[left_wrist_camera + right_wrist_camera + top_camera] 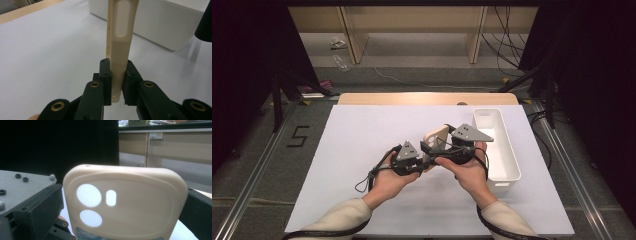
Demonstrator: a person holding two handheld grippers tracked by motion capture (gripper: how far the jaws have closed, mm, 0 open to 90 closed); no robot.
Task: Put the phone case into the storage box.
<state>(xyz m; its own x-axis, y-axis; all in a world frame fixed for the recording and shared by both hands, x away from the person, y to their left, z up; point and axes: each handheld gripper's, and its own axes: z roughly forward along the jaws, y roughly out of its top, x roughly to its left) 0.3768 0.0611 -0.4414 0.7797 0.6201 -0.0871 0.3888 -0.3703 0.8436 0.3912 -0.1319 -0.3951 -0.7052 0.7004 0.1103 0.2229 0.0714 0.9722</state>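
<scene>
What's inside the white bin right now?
In the high view the white bin looks empty along its floor. The right tool and the phone case stand left of it, and its near right corner is hidden behind the wall.

Both sleeves point(343, 214) are a cream, knit-looking fabric with snug cuffs at the wrists. Each hand carries a black gripper with a grey three-cornered plate on top: the left gripper point(428, 148) has a smaller plate, the right gripper's point(432, 142) plate is dotted with small dark screws. A thick black cable point(371, 176) loops off the left one, and another trails along the right sleeve. Up close, the left gripper's arms are chunky matte black with brass-coloured rivets point(94, 84) and blocky pads.
</scene>
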